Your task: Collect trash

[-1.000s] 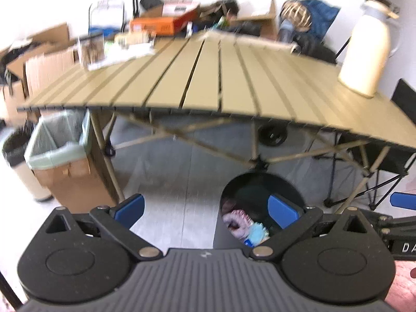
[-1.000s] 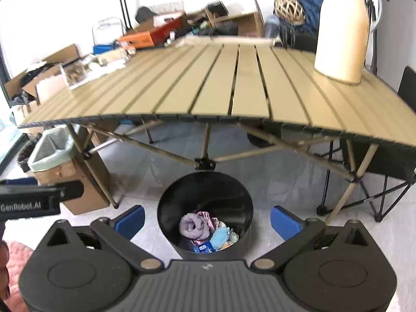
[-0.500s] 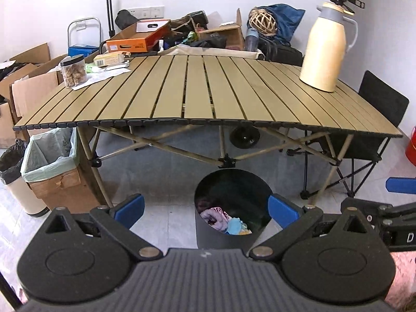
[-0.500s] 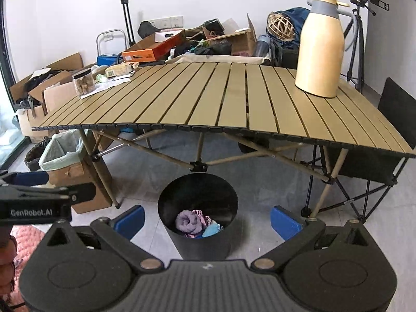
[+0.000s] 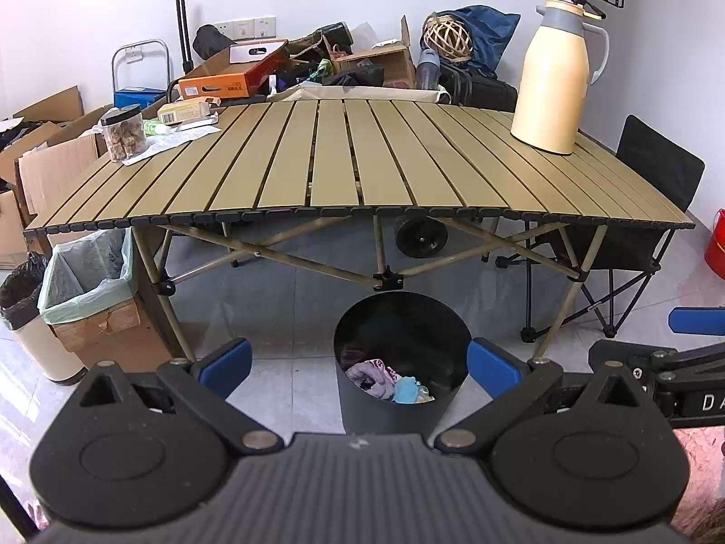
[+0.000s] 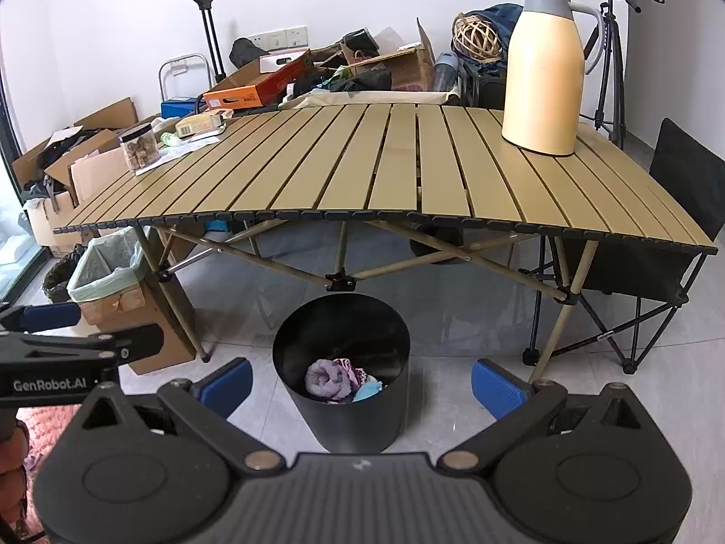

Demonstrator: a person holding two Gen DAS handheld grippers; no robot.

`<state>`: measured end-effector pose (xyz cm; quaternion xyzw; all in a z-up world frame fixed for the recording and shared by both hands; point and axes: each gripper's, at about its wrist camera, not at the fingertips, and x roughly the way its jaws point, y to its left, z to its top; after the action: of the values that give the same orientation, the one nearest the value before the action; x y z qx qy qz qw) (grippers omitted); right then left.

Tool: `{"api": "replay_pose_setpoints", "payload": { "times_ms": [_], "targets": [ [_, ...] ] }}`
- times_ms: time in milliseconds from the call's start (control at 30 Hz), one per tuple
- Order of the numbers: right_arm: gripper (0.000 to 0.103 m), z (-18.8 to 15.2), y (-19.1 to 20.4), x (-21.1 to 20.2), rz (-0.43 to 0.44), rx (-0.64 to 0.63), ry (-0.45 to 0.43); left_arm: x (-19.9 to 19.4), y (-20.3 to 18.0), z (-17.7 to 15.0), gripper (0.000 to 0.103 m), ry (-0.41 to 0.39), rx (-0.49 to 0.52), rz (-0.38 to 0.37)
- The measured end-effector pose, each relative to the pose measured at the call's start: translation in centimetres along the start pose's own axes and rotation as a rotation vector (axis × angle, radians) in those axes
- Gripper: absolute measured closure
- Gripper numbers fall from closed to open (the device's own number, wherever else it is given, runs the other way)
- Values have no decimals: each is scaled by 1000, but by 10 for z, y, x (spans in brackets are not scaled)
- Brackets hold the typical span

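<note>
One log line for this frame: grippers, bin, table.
left gripper: open, empty | right gripper: open, empty | black bin: on floor, holds crumpled trash | table: thermos, jar, papers

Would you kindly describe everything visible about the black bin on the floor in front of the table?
The black bin is a round, open-topped container with smooth dark walls, possibly metal or plastic, narrowing slightly toward its base. It stands upright on the grey tiled floor, just in front of the folding table. Inside lie crumpled items: a lilac wad, something pink-patterned and a light blue piece. Nothing else touches it; neither claw is on it.
</note>
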<state>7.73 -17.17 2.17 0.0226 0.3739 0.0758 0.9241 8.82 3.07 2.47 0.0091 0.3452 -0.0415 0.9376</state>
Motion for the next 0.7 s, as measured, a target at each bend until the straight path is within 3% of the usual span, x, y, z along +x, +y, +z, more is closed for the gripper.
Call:
{"api": "replay_pose_setpoints", "payload": {
  "times_ms": [700],
  "targets": [
    [0, 0, -1, -3, -3, -1, -5, -2, -1, 0, 0, -6, 3, -1]
  ]
}}
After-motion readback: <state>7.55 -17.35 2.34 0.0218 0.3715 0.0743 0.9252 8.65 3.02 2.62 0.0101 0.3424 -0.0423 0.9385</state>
